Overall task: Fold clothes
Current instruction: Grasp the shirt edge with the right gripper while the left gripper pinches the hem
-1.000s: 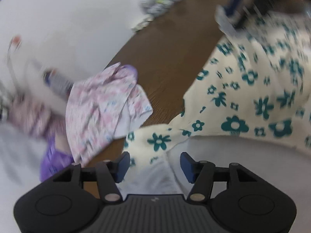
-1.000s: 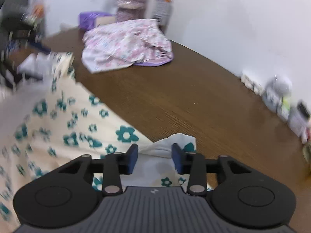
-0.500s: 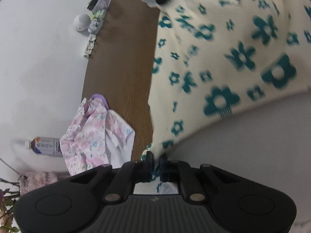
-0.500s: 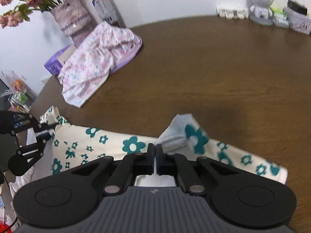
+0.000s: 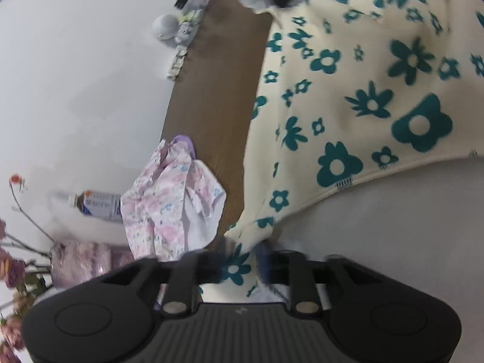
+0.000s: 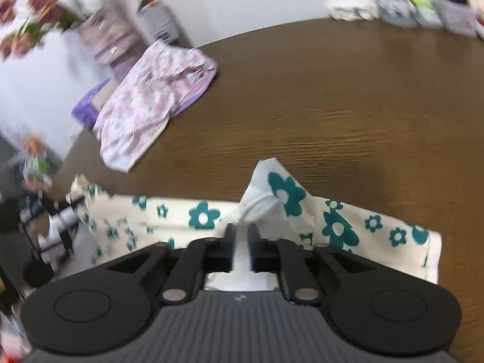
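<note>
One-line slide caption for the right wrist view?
Right tool with cream floral garment between its just-opening jaws, above brown table; pink floral garment lies beyond.

Blurred flowers (image 6: pixel 18 15), far clutter (image 6: pixel 423 9)

With the table (image 6: pixel 348 96) taken as landmark, the flowered garment (image 6: pixel 348 227) is spread along its near edge. A second garment (image 6: pixel 151 103) is laid at its far left corner, with a vase of flowers (image 6: pixel 106 36) and a bottle (image 6: pixel 157 21) behind it. Small items (image 6: pixel 423 9) are lined up along its far right edge.
</note>
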The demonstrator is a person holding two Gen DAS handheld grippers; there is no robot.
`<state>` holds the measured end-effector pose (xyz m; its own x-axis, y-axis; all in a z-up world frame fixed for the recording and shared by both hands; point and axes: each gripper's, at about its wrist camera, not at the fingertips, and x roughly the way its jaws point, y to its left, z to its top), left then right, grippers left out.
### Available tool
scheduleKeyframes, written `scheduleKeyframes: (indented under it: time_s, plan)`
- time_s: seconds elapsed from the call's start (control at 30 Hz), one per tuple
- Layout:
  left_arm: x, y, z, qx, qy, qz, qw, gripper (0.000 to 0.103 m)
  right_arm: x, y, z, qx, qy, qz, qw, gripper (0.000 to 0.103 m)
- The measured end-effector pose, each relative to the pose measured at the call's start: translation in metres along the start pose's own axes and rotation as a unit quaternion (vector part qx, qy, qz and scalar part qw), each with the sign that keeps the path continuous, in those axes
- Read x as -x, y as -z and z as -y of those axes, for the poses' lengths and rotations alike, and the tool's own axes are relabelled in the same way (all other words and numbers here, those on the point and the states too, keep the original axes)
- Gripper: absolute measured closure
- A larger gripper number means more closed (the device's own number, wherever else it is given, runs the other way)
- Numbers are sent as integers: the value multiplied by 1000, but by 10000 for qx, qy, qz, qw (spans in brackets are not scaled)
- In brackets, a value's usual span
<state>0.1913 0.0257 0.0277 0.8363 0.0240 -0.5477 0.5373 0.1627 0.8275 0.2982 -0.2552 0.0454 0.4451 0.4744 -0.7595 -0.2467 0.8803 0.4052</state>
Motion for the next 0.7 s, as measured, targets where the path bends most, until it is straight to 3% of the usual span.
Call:
scheduleKeyframes:
  time_s: [0.03,0.07,0.13,0.17,0.2,0.23,0.27,0.33,0.43,0.5,0.63,0.67,0.7]
  plan:
    - [-2,-2,0,-9,-48,18,10000,60,0,-2,2,-158,-80,46,9998,70]
    - [-4,-4,-2,21,-67,41,10000,59,-1,-5,1,-306,-75,96,9995,65]
    - [-10,-8,-5,26,-7,72,10000,61,-9,-11,-2,-422,56,34,9991,65]
    - [-14,-10,-5,-32,-27,87,10000,61,-14,-13,-6,-399,221,-50,9989,69]
    - [-17,-11,-5,-38,27,67,10000,74,-19,-15,-8,-342,388,-138,9986,75]
    - [-19,-13,-5,20,169,5,9999,88,-21,-14,-10,-269,466,-120,9985,95]
    - [-21,-14,-6,126,271,-54,9995,97,-21,-14,-10,-247,442,-101,9987,100]
    - [-24,-13,-9,386,183,-142,9990,97,-13,-13,-7,-194,370,74,9991,100]
    - [-24,-12,-19,979,111,-228,9949,97,10,-12,-1,-218,-82,650,9976,101]
    - [-28,-11,-20,1150,95,-252,9930,94,9,-9,5,-256,-134,670,9973,101]
    - [-27,-6,-23,1459,113,-253,9889,84,-19,-5,19,-323,19,267,9991,100]
    - [-23,-4,-26,1583,153,-244,9870,71,-19,-4,21,-328,-36,305,9990,97]
    - [-17,0,-30,1718,173,-237,9847,51,-17,-4,22,-393,-51,324,9987,94]
